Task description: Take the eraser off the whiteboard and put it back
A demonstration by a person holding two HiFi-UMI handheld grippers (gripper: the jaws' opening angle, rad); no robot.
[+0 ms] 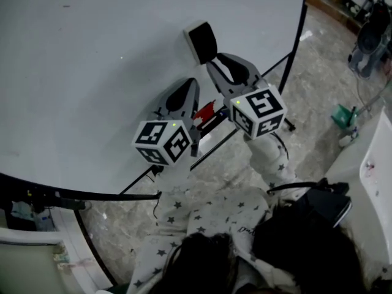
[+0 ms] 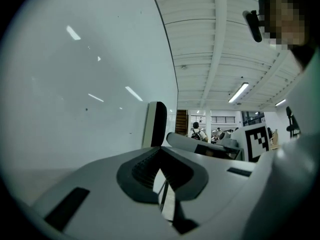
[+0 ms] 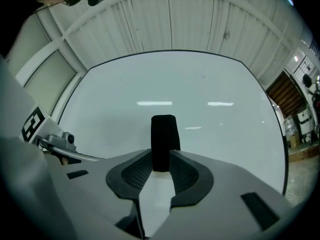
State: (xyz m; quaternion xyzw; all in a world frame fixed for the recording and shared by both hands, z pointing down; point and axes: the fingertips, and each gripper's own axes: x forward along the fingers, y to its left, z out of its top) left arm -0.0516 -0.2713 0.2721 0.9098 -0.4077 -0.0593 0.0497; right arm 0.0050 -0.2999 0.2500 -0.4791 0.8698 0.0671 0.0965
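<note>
Filling the upper left of the head view, the whiteboard (image 1: 92, 72) is taking up most of the scene, its surface looking clean. The two grippers are sitting side by side at centre frame. The right gripper (image 1: 214, 59) is reaching up the board, and its jaws are pinching the eraser (image 1: 202, 40) by its lower end, pads pressing on both sides. The eraser is sitting right of centre in the upper half, at the board's face. Whether it is touching the surface or hanging just off it, I cannot tell. The left gripper (image 1: 191, 86) is idling just below and to the left, jaws brought together on nothing. Something red (image 1: 205, 111) is peeking out between the two tools, too small to name.

The risk, as I am judging it, is that grip. The jaws are catching only the eraser's end, so the long free part could be levering out and dropping if it is dragged sideways across the board. Letting go before it is seated flat could also be sending it sliding down to the floor.
</note>
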